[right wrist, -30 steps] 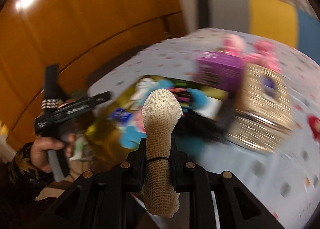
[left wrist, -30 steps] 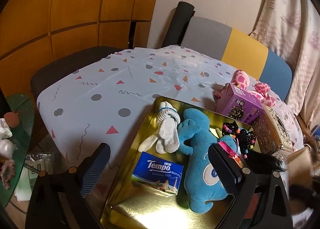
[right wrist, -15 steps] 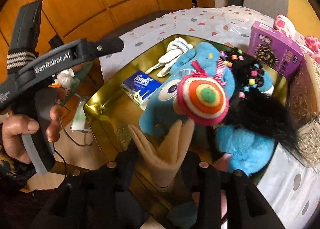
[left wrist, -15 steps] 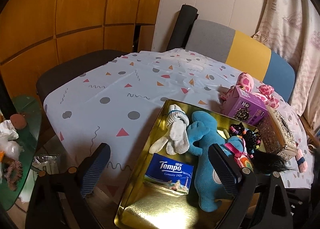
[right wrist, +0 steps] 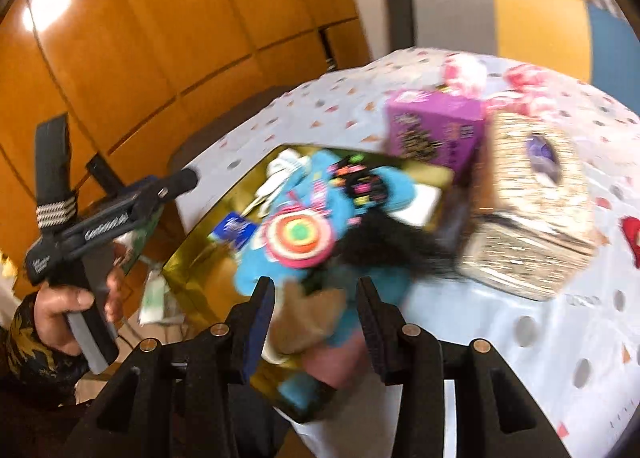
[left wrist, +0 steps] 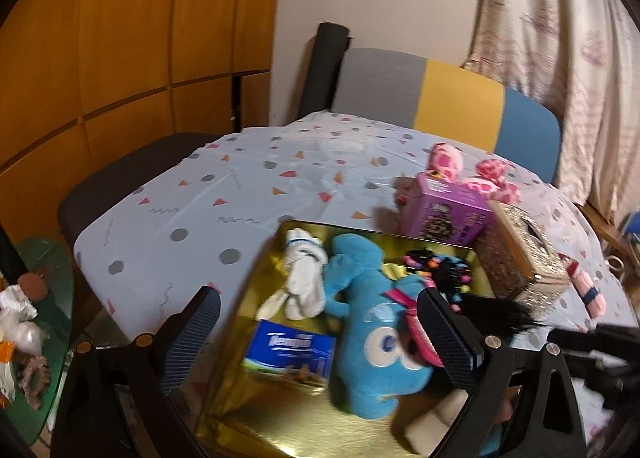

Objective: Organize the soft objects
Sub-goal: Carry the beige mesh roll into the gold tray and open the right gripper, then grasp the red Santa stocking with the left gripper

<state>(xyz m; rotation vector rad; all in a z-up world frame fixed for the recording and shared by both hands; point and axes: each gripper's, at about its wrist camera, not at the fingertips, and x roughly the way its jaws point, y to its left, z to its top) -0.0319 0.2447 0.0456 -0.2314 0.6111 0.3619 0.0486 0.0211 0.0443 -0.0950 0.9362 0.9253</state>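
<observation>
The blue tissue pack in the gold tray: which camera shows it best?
The left wrist view. There the blue tissue pack lies unobstructed in the gold tray, its label side facing the camera. In the right wrist view it is small, blurred and partly hidden behind the blue plush toy.

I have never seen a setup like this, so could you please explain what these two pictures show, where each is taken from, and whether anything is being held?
No robot here: a person holds a handheld two-finger gripper in each hand, each carrying a fisheye camera looking along its fingers. One picture comes from the left gripper, the other from the right gripper, which also catches the person's left hand.

On the patterned tablecloth sits a gold tray holding a blue plush toy, white socks and a tissue pack. Beside it stand a purple box and a glittery tissue box.

Both grippers are open. A tan sock lies between the right one's fingers, apparently just released.
</observation>
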